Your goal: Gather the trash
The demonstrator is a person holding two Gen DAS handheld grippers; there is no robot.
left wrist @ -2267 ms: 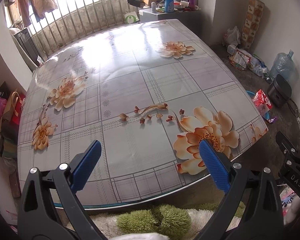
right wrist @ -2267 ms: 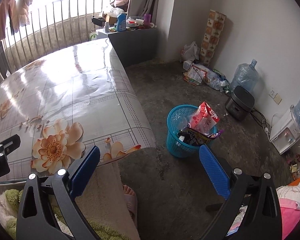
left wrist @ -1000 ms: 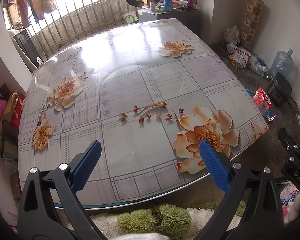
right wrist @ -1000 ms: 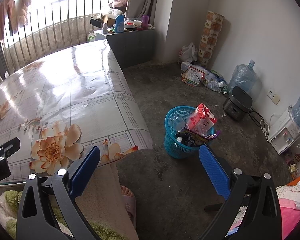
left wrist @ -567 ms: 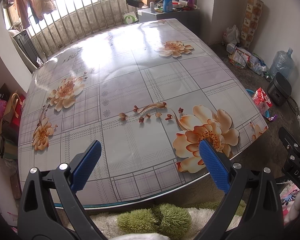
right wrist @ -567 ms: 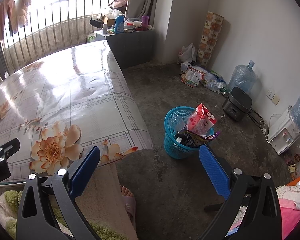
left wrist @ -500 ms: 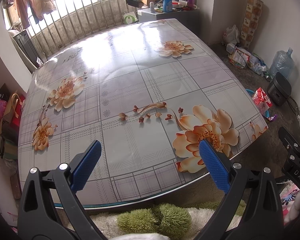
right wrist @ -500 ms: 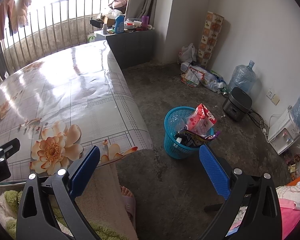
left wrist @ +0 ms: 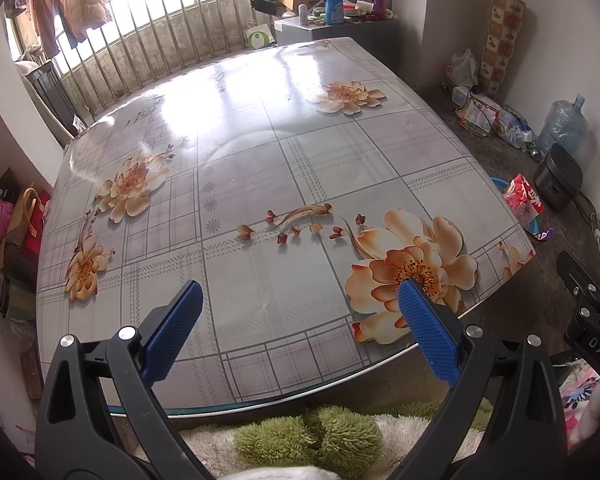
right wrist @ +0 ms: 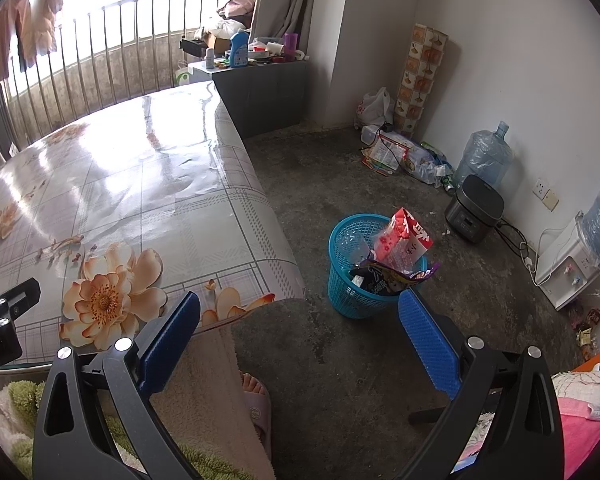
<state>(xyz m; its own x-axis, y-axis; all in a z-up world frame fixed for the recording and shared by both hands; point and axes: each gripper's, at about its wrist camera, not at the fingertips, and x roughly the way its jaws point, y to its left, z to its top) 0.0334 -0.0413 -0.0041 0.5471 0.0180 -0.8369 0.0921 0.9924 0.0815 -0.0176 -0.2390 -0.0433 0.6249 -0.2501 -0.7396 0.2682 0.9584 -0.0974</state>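
A blue mesh waste basket (right wrist: pixel 350 294) stands on the concrete floor right of the table. A red and white snack bag (right wrist: pixel 404 240) and a dark purple wrapper (right wrist: pixel 384 278) stick out of it. In the left wrist view the same bag (left wrist: pixel 524 200) peeks past the table's right edge. My left gripper (left wrist: pixel 300 324) hovers open over the near edge of the flowered table (left wrist: pixel 260 152), nothing between its blue pads. My right gripper (right wrist: pixel 298 340) hangs open above the floor, near side of the basket, holding nothing.
A rice cooker (right wrist: pixel 474 208), a water jug (right wrist: pixel 484 156) and bags of clutter (right wrist: pixel 396 156) line the right wall. A water dispenser (right wrist: pixel 572 264) with cables sits far right. A grey cabinet (right wrist: pixel 268 88) stands behind the table. A slippered foot (right wrist: pixel 256 404) shows below.
Almost nothing has moved. The right wrist view has drifted slightly, so the basket sits a touch further left; both grippers stay open and empty.
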